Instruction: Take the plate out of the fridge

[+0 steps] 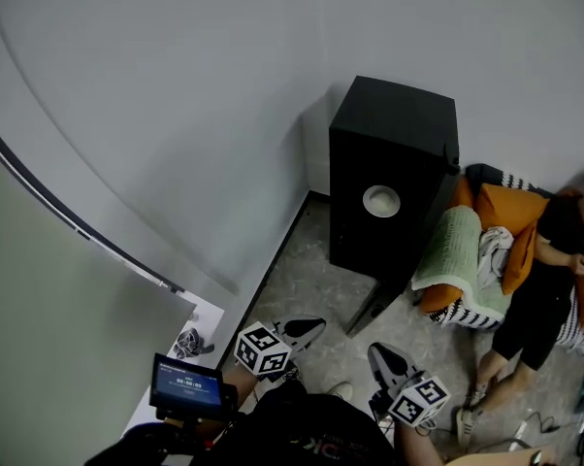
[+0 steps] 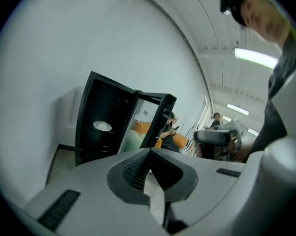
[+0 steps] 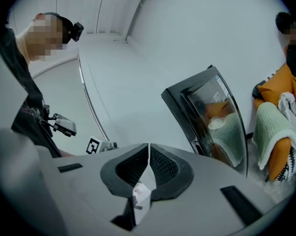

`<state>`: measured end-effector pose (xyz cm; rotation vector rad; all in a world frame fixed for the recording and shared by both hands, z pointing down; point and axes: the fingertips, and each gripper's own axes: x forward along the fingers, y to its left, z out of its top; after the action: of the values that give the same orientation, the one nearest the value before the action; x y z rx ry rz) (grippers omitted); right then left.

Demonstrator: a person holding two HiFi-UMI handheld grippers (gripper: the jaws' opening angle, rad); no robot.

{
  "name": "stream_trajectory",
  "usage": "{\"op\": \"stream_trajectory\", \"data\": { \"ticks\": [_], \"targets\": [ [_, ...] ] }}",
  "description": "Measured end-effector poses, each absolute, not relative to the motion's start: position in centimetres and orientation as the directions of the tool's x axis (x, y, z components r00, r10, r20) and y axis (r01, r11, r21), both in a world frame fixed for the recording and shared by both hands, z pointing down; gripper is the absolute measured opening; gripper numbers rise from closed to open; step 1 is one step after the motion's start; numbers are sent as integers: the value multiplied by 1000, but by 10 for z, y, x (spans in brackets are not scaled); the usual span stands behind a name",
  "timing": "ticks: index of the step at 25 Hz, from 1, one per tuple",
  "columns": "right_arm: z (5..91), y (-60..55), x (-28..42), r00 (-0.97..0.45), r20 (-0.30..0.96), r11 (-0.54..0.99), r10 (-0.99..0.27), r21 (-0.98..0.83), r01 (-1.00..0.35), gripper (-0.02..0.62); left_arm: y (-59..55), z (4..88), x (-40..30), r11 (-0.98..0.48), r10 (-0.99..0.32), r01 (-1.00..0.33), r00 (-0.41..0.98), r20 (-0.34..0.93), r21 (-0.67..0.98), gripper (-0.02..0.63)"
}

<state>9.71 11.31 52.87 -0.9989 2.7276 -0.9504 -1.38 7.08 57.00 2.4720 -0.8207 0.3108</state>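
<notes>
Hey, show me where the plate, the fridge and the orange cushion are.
plate [image 2: 103, 126], left gripper view, middle of its white face
fridge [image 1: 394, 124], head view, its black top panel
orange cushion [image 1: 510, 207], head view, middle of its upper face

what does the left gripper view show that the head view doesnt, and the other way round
Only the left gripper view: ceiling light strips, another person further back, and the left gripper, jaws shut and empty. Only the head view: the small lit screen and the left gripper's marker cube. Both: the black fridge with its door open, the white plate on a shelf inside, and the seated person beside orange cushions.
</notes>
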Motion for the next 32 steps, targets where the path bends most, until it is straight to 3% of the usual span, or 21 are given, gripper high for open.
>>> {"op": "stream_trajectory", "data": {
  "ticks": [3, 6, 16, 32],
  "targets": [
    [542, 83, 85, -730, 170, 545, -662, -560, -624, 15, 90, 550, -18, -631, -449, -482, 866, 220, 607, 5],
    [560, 50, 70, -663, 233, 481, -711, -527, -701, 15, 105, 543, -27, -605, -433, -415, 888, 157, 679, 5],
    [597, -14, 57, -500, 363, 377, -786, -359, -854, 8, 122, 560, -74, -551, -448, -468, 865, 227, 691, 5],
    [603, 8, 139, -318, 392, 189, -863, -334, -923, 7, 130, 562, -62, -599, -363, -410, 905, 223, 688, 5]
  ]
}}
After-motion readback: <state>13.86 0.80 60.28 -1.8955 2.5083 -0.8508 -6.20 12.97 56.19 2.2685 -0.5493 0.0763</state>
